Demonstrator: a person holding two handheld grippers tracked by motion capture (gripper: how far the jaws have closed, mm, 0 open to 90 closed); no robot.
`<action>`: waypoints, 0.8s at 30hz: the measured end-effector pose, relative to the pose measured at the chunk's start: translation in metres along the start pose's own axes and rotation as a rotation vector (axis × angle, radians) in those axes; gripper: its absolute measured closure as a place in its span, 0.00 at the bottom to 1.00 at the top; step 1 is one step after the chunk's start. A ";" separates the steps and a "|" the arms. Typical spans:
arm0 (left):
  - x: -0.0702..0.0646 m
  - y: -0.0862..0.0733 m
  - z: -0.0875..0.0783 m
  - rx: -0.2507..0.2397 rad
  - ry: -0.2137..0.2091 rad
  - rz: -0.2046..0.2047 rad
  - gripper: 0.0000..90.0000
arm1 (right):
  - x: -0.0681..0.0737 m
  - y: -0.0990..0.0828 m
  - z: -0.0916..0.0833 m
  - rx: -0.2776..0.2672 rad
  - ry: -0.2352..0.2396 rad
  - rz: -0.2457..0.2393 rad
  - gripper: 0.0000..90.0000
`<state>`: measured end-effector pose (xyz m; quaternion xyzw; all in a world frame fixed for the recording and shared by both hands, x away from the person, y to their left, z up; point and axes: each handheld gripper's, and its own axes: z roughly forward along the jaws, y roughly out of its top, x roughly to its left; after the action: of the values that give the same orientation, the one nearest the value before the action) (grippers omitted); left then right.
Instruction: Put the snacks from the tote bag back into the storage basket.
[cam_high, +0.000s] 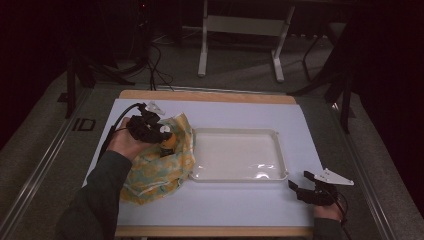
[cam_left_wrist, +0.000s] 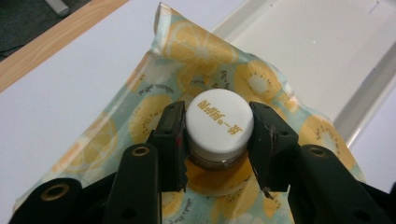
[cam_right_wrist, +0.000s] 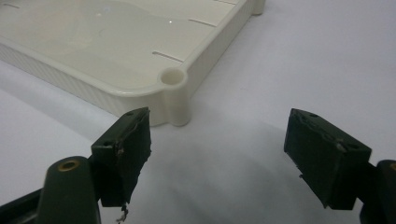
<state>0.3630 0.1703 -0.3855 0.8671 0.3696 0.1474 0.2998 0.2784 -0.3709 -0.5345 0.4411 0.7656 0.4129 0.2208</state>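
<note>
two grippers are ours at this table. our left gripper (cam_left_wrist: 219, 140) is pinched onto a small bottle (cam_left_wrist: 218, 154), its black pads (cam_left_wrist: 170, 140) pressed against the neck just under the white screw cap (cam_left_wrist: 219, 122) on either side. the cap bears gold lettering, and the body below it looks amber. the bottle stands upright on a cloth printed with lemon slices (cam_left_wrist: 196, 46), pale green and yellow, which lies rumpled on the left part of the white table surface (cam_high: 240, 112). in the high view the left gripper (cam_high: 159, 134) sits over the far half of that cloth (cam_high: 155, 172), with our left hand (cam_high: 122, 142) behind it and the cable trailing off to the far left.

just right of the cloth, touching its edge, lies a cream plastic tray (cam_high: 280, 150), shallow and rectangular, with round posts at its corners. the bottle is outside the tray, to its left.

our right gripper (cam_high: 302, 184) waits near the right near corner of the tray, low over the table, with its jaws spread wide and nothing between them. in the right gripper view the pads (cam_right_wrist: 128, 151) frame bare table, and the tray corner post (cam_right_wrist: 173, 79) stands just beyond the left one.
</note>
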 end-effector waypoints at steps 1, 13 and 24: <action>0.000 -0.001 0.000 -0.001 0.004 -0.003 0.66 | 0.000 0.000 0.000 -0.001 0.001 0.001 0.25; 0.000 0.001 -0.005 -0.006 0.028 -0.059 0.66 | 0.000 0.000 0.000 0.001 -0.001 -0.003 0.25; 0.000 0.010 -0.012 0.021 0.030 -0.058 0.66 | 0.000 0.000 0.000 0.000 0.000 -0.002 0.25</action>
<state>0.3624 0.1700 -0.3697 0.8568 0.4005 0.1479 0.2891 0.2785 -0.3708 -0.5346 0.4406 0.7660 0.4125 0.2211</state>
